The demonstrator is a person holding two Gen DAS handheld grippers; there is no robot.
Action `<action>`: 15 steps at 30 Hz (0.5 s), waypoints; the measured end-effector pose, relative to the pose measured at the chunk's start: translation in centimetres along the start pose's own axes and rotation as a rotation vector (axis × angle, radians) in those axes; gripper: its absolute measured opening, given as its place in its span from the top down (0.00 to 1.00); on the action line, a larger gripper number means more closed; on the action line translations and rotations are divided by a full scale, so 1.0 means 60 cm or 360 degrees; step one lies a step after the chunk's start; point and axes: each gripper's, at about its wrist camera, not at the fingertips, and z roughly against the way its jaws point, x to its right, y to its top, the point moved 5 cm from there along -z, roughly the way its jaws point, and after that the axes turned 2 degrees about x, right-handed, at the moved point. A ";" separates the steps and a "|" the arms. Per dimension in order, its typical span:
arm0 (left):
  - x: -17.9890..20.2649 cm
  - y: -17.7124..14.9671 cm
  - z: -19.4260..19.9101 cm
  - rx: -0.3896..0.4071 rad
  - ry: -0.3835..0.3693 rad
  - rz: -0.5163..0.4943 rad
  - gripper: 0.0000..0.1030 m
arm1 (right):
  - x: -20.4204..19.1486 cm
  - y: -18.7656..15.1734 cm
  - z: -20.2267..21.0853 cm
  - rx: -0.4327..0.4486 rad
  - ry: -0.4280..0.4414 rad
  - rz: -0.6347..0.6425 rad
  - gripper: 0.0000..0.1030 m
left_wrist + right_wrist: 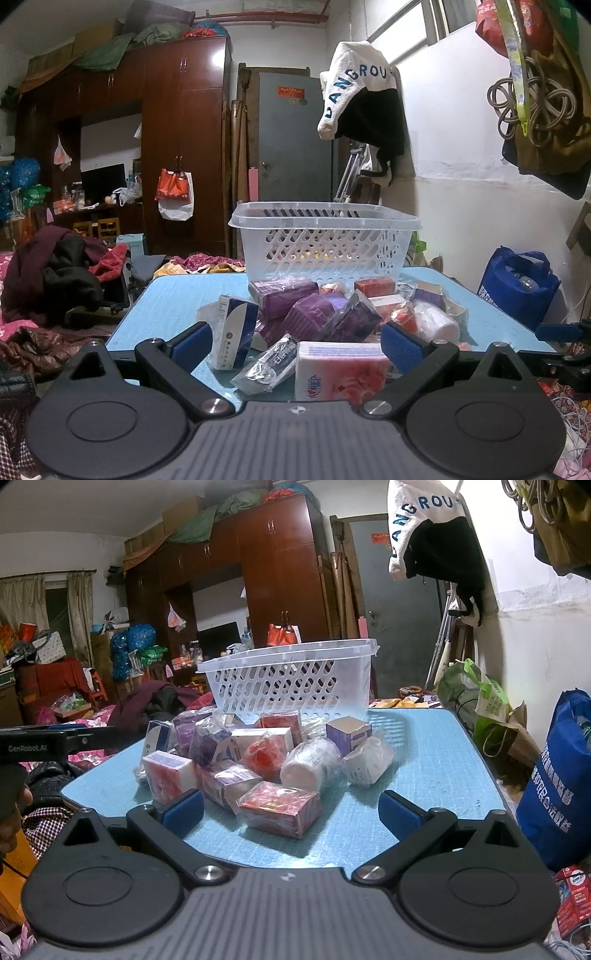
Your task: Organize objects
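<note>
The left gripper (pixel 295 341) is held level at the near edge of the blue table (pixel 166 299), its blue-padded fingers (pixel 194 341) spread wide apart and pointing toward 12 o'clock. Between them, just ahead, lies a pink tissue pack (pixel 340 369), with a small clear-wrapped packet (pixel 267 363) at its 9 o'clock; whether either pad touches anything is hard to tell from this low angle. The right gripper (pixel 291 812) is likewise level and gaping, holding nothing, with a red wrapped box (pixel 279 808) lying between its fingers (pixel 184 808). The heap of boxes (pixel 255 749), purple, red and white, covers the middle of the table. At 12 o'clock behind the heap stands the white basket (pixel 288 686), upright, its slotted wall just beside the farthest boxes.
</note>
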 end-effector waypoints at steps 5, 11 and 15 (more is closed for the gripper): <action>0.000 0.000 0.000 -0.0006 0.0000 -0.0007 0.03 | -0.003 -0.003 -0.002 -0.0003 0.0002 0.0006 0.00; 0.002 -0.002 -0.003 -0.0015 -0.0004 -0.0012 0.03 | -0.004 -0.004 -0.004 -0.0004 0.0000 0.0000 0.00; 0.003 -0.002 -0.003 -0.0018 -0.0007 -0.0014 0.03 | -0.004 -0.006 -0.005 -0.0008 0.0004 -0.0001 0.00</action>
